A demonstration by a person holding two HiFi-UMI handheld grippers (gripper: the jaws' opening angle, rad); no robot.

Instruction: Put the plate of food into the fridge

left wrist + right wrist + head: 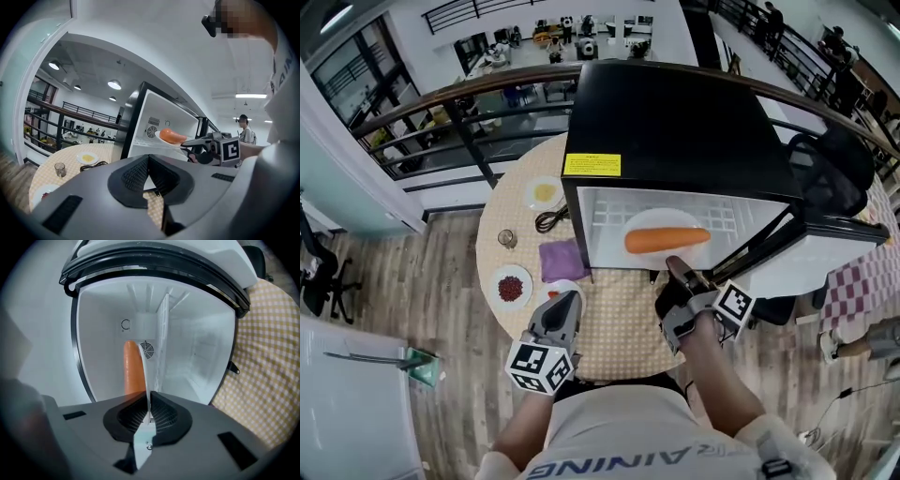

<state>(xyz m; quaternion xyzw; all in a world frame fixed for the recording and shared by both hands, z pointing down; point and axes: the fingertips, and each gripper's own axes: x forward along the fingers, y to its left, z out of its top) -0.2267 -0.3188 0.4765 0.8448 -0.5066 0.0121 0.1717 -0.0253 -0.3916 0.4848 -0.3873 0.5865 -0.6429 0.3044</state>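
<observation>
Left gripper (149, 158): jaws pressed together, empty, over round checked-cloth counter (619, 319) | right gripper (149, 400): pinching near rim of round white plate (642, 223) carrying long orange food (667, 240) | plate inside open black mini fridge (675, 122), over white wire shelf (609, 220)

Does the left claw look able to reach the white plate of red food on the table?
Probably yes: the left claw, shut and empty, hovers beside the white plate of red food; nothing stands in the way.
</observation>
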